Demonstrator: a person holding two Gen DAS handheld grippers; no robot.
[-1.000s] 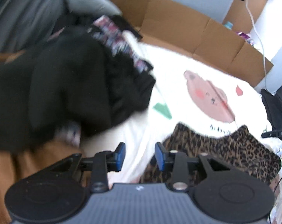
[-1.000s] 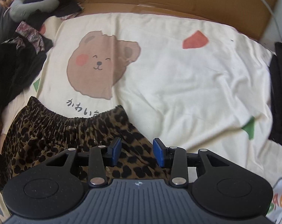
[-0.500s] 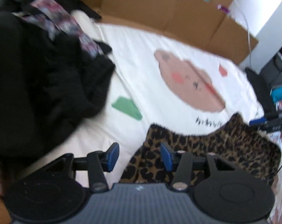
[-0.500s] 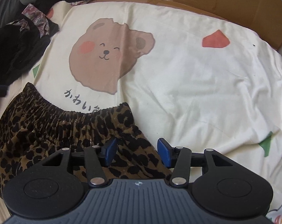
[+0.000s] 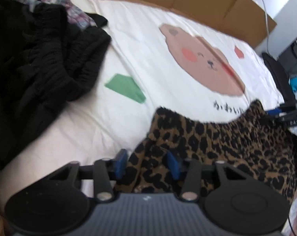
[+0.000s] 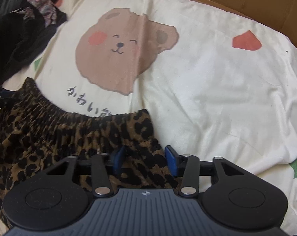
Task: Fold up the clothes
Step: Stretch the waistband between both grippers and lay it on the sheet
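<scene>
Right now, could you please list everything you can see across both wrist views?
leopard-print garment: one, brown with black spots, near edge of the bed, gathered waistband toward the bear.
bedsheet: one, cream, printed with a brown bear face, red and green shapes and dark lettering, under everything.
black clothes pile: one heap, black, on the sheet's left side.
floral fabric: one piece, dark pink-grey pattern, on top of the pile.
cardboard: brown panels along the bed's far edge.
cable: one, white, far right by the wall.
left tongs: black with blue pads, open over the garment's left edge.
right tongs: same, open over its right edge.
</scene>
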